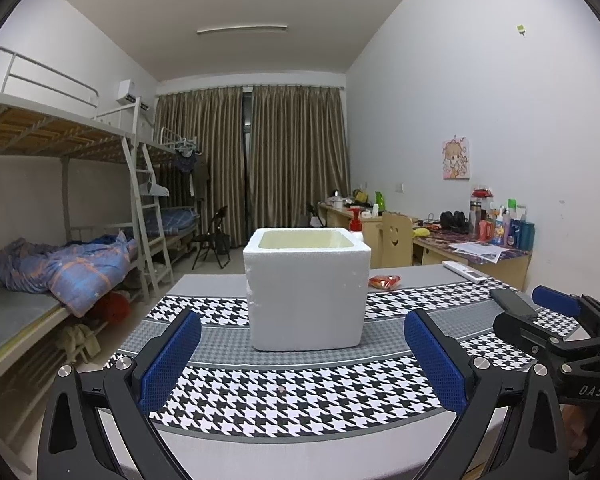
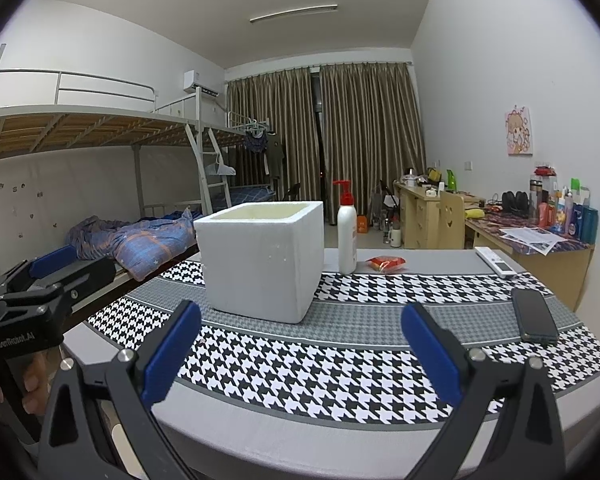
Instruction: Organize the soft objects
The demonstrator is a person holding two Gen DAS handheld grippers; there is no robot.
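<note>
1. Left wrist view sets the white foam box [image 1: 306, 292] dead ahead of the left gripper [image 1: 302, 360], upright and open-topped on the houndstooth table cover [image 1: 300, 396]. Nothing soft shows inside it from this angle.
2. Both grippers hover over the near edge of the table, jaws spread wide and holding nothing. The right gripper [image 2: 300, 352] sees the box ahead and slightly to its left.
3. A white pump bottle [image 2: 347, 240] with a red head stands just right of the box; its label is too small to read.
4. The red packet [image 2: 386, 263], the likeliest soft item in view, lies flat past the box's right rear corner, long axis across the table. It sits ahead-right of both jaws, so the right gripper looks nearer.
5. A dark phone [image 2: 534, 314] and a white remote [image 2: 494, 261] lie further right.
6. Readable writing: "DAS" on the right gripper's body and a partly legible maker's mark on the left one.
</note>
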